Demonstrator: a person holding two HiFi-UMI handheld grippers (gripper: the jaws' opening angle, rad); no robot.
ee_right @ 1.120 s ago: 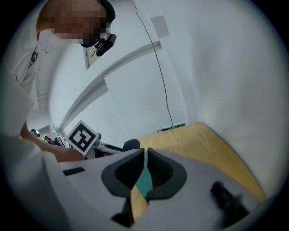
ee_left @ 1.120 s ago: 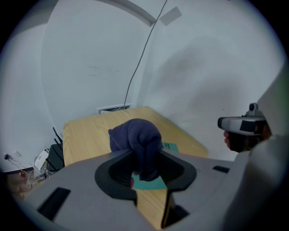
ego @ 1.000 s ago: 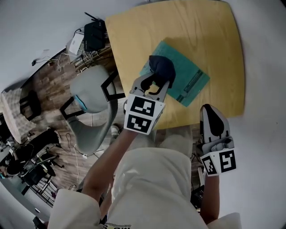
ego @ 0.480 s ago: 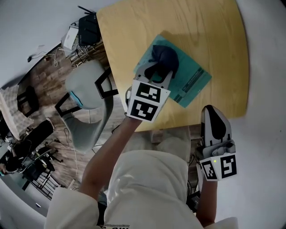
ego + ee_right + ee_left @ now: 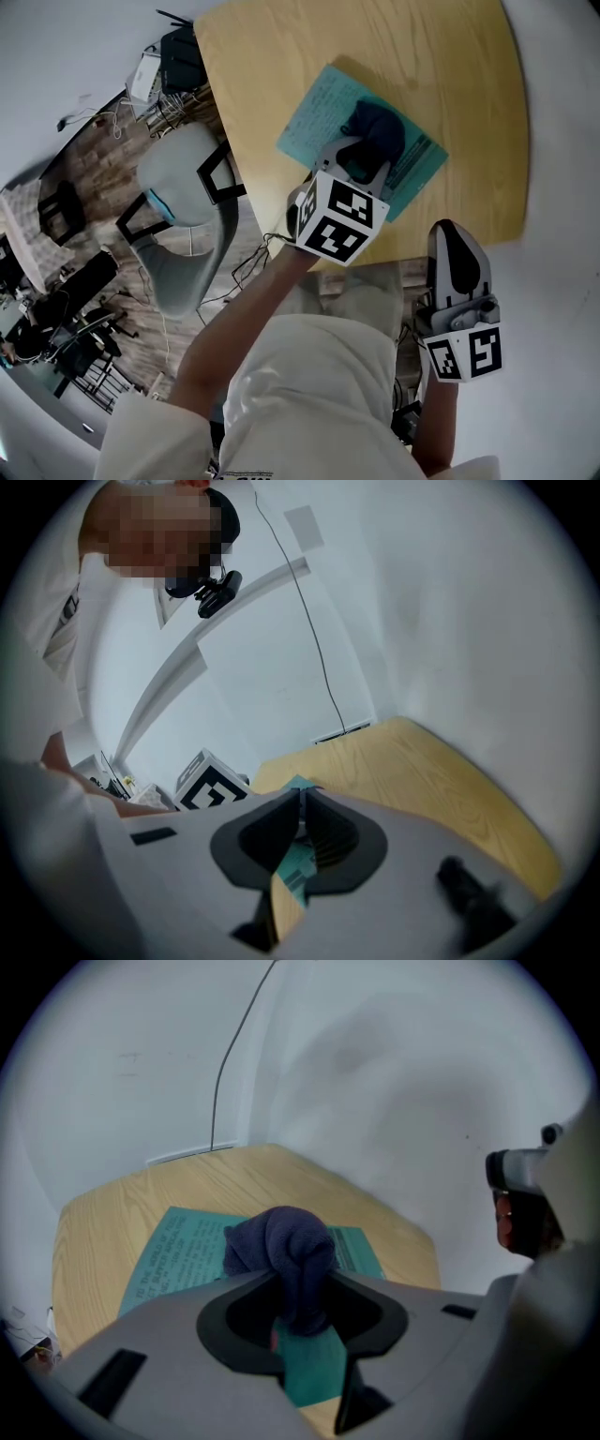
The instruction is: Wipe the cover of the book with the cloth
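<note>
A teal book (image 5: 323, 114) lies flat on the wooden table (image 5: 441, 66), seen also as the book (image 5: 178, 1251) in the left gripper view. A bunched dark blue cloth (image 5: 377, 129) rests on its cover, and my left gripper (image 5: 361, 161) is shut on that cloth (image 5: 291, 1255), pressing it onto the book's right half. My right gripper (image 5: 457, 253) hangs off the table's near edge, below and right of the book, its jaws together with nothing between them (image 5: 300, 819).
The table's near edge (image 5: 422, 251) runs between the two grippers. To the left stand a grey chair (image 5: 183, 206) and a black device with cables (image 5: 183, 61) on the wooden floor. A white wall (image 5: 394, 1082) rises behind the table.
My left gripper has slid the cloth to the right across the book's cover, from its left part to its right half. The right gripper has stayed in place.
</note>
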